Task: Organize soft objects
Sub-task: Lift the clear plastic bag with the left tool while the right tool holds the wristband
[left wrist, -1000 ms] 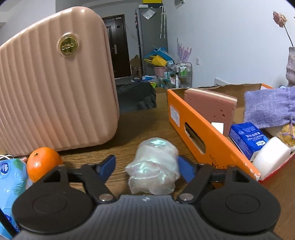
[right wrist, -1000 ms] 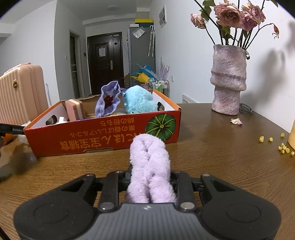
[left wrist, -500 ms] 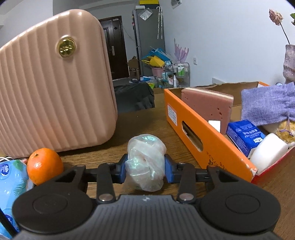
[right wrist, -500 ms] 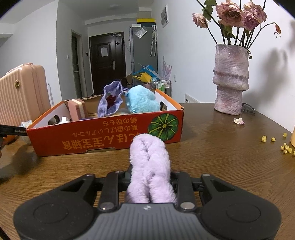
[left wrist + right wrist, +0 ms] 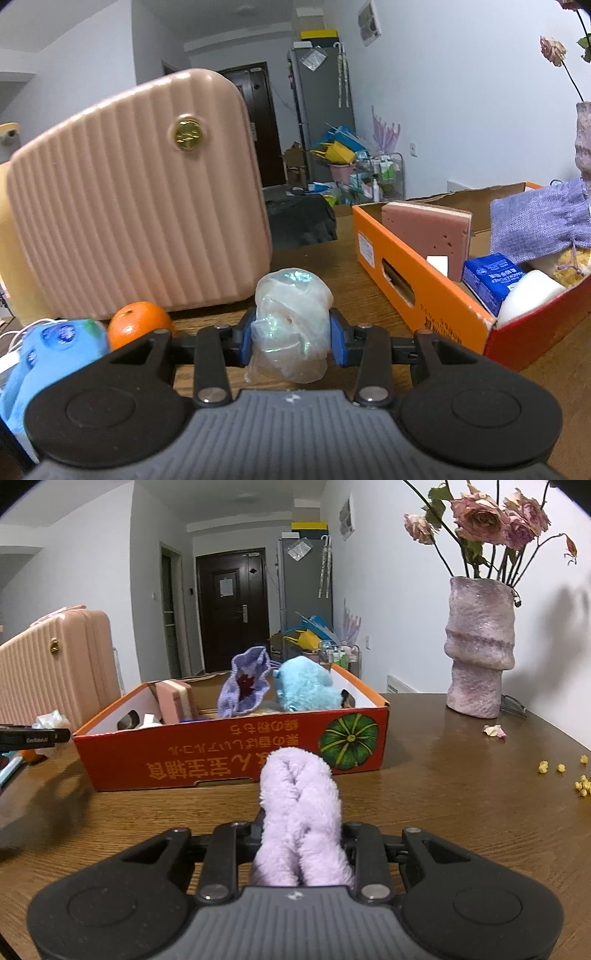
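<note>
Both grippers are loaded and I am lining up on the orange box.

I am squeezing a crumpled clear plastic bag (image 5: 290,325) between the blue pads (image 5: 337,341) of the left gripper (image 5: 291,341), and it is bulging above and below them. The right gripper (image 5: 301,843) is clamped tight on a lilac fuzzy twist (image 5: 300,812), whose long axis is running straight out along the fingers toward the box. The orange cardboard box (image 5: 421,284) is lying to the right of and beyond the left gripper, with its long side running away from me; from the right gripper it is sitting dead ahead, near wall (image 5: 229,753) facing me. I am judging the right hand nearer to a straight drop-in, while the left needs to swing right over the rim.
</note>
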